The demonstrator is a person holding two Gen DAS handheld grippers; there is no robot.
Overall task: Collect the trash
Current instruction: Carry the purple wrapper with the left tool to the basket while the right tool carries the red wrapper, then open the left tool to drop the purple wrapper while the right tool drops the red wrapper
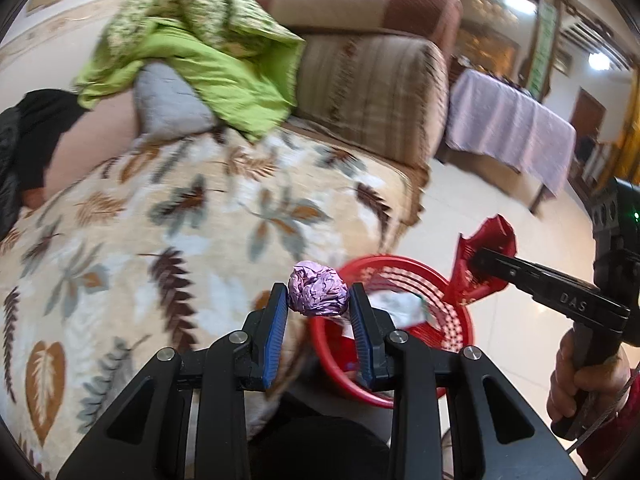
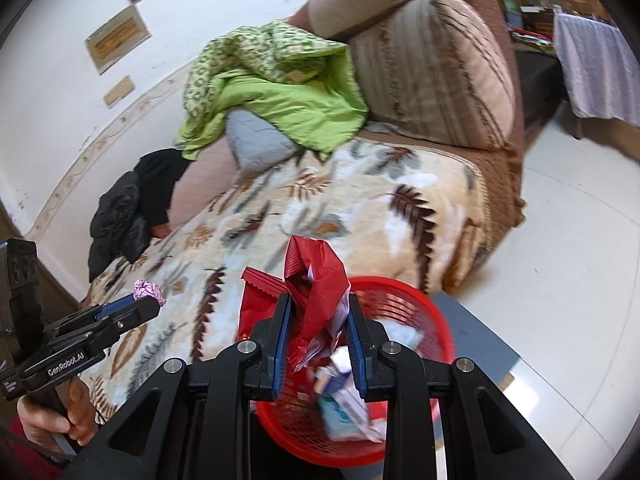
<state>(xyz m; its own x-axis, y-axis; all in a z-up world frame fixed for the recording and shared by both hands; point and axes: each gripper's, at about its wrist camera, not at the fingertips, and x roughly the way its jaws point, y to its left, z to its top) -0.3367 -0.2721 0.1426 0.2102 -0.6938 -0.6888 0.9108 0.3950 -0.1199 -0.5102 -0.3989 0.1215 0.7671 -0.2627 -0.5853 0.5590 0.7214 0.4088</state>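
Note:
My left gripper (image 1: pixel 319 299) is shut on a crumpled purple foil ball (image 1: pixel 318 289), held over the sofa's edge just left of a red mesh basket (image 1: pixel 456 322). It also shows in the right wrist view (image 2: pixel 150 299) with the ball (image 2: pixel 149 290). My right gripper (image 2: pixel 318 309) is shut on a crumpled red wrapper (image 2: pixel 320 280), held above the near rim of the red basket (image 2: pixel 438 328). The wrapper also shows in the left wrist view (image 1: pixel 482 258) above the basket's right rim. The basket holds several paper and plastic scraps (image 2: pixel 344 396).
A leaf-patterned blanket (image 1: pixel 180 232) covers the sofa seat. A green quilt (image 1: pixel 200 56), a grey pillow (image 1: pixel 168 100) and black clothes (image 2: pixel 132 208) lie at the back. A striped armrest (image 2: pixel 432 68) stands at the right. A cloth-covered table (image 1: pixel 508 124) stands across the tiled floor.

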